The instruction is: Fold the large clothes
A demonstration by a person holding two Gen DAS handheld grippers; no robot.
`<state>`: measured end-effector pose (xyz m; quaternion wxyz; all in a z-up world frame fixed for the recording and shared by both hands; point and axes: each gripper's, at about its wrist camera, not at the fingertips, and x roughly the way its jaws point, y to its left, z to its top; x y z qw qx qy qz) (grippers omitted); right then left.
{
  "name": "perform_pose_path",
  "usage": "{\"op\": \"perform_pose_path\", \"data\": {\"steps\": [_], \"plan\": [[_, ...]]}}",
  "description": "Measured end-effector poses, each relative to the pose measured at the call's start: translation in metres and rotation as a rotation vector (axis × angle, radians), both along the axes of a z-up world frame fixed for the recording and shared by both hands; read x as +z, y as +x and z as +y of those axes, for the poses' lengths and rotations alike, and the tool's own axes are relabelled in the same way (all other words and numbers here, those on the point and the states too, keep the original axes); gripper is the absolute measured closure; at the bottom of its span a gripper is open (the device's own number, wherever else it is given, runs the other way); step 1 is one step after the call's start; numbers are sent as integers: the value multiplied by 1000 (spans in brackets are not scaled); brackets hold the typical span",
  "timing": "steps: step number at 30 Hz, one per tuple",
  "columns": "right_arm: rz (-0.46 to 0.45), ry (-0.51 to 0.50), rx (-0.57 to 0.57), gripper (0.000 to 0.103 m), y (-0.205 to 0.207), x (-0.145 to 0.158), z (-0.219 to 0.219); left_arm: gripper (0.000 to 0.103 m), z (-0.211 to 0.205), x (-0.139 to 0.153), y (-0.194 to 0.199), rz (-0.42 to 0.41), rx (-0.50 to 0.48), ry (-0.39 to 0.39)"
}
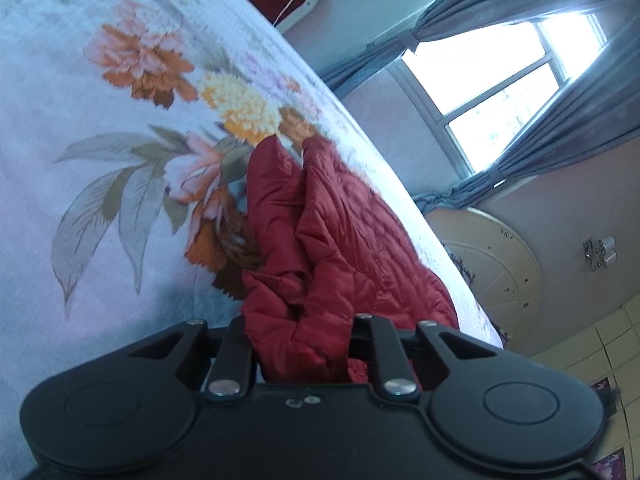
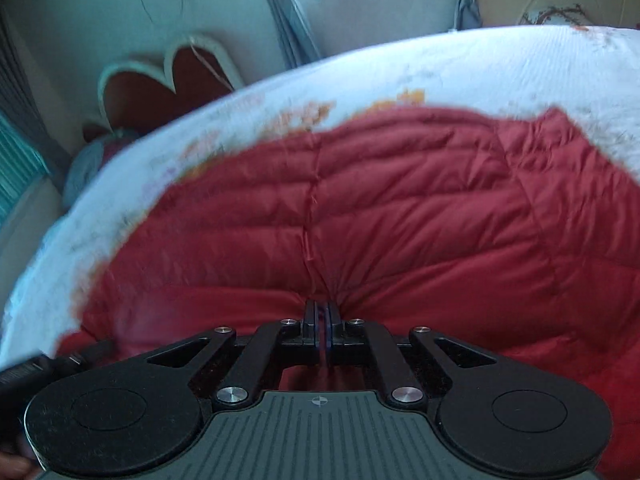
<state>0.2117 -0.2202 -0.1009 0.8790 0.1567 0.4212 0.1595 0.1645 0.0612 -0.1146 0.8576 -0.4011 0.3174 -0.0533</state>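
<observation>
A red quilted puffer jacket [image 2: 400, 208] lies spread on a white bed cover with a flower print [image 2: 500, 68]. My right gripper [image 2: 323, 312] is shut, its jaws pinched on a fold of the jacket's fabric near a seam. In the left wrist view the jacket [image 1: 340, 248] hangs bunched in front of the flowered cover [image 1: 100, 128]. My left gripper [image 1: 302, 356] is shut on a crumpled part of the jacket, which fills the gap and hides the fingertips.
A window [image 1: 504, 84] with grey-blue curtains [image 1: 560, 8] is beyond the bed. A round cream panel [image 1: 496, 264] leans on the wall. A heart-shaped red headboard [image 2: 168, 80] stands at the bed's far left side.
</observation>
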Motion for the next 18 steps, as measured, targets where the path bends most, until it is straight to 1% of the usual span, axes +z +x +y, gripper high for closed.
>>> {"op": "perform_pose_path", "data": {"steps": [3,5,7,8,12,15,18], "plan": [[-6,-9,-3,103,0,-15,0,87,-13,16,-4,-32,20,50],[-15,-4,-9,103,-3,-18,-1,87,-25,29,-5,-58,14,121],[-16,3,-16,103,-5,-20,-2,87,-33,38,-3,-58,11,183],[-16,7,-19,103,-6,-20,-4,87,-35,40,-2,-50,12,200],[-12,12,-15,103,-5,-19,-2,87,-39,42,-1,-16,29,225],[4,25,-5,103,-3,-15,-5,87,-43,49,-4,-36,26,239],[17,29,6,103,1,-12,-8,87,-50,56,-3,-43,16,275]]}}
